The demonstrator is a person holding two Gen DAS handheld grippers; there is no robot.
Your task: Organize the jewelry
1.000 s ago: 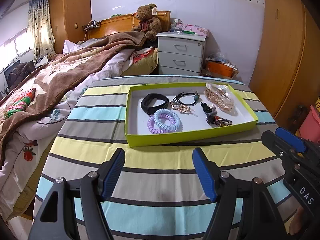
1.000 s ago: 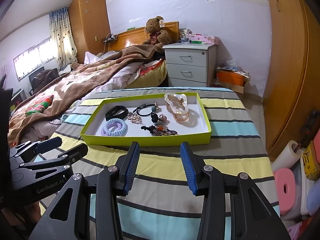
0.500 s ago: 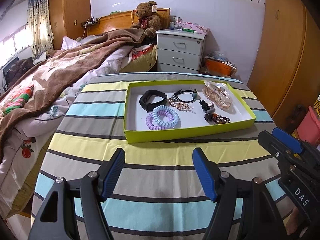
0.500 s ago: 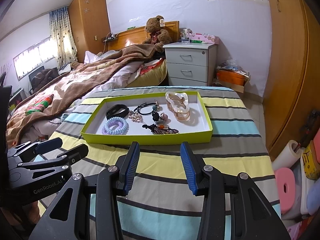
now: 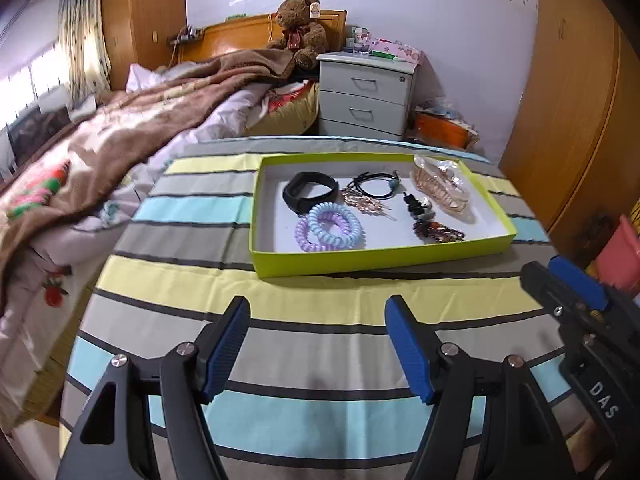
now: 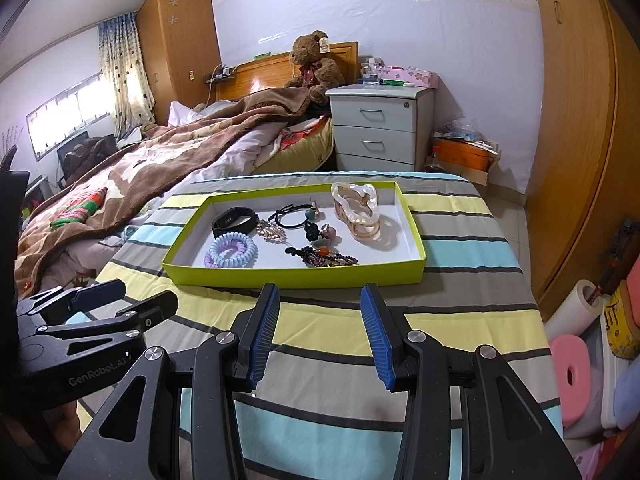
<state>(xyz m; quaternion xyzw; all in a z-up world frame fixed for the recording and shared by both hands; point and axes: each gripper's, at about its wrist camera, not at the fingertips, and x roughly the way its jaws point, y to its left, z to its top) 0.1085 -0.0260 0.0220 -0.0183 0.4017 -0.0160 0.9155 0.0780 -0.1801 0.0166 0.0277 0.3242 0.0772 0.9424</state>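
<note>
Left wrist view: the left claw (image 5: 318,344) hangs open and empty over the striped bench (image 5: 192,288), short of the lime tray (image 5: 360,258) holding the jewelry.

Right wrist view: the right claw (image 6: 320,332) is open too, empty, just before the tray (image 6: 296,278); the spiral hair ties (image 6: 232,252) lie at its near left.

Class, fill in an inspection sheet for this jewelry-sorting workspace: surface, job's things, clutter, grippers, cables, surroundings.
Surface: striped tablecloth, flat.
Job's things: green tray holding black wristband, spiral hair ties, black elastic, large hair claw, beaded pieces.
Clutter: nothing seen on the cloth outside the tray.
Grippers: left gripper and right gripper open, empty, short of the tray.
Cables: one at the headboard.
Surroundings: bed, teddy bear, nightstand, wardrobe.
</note>
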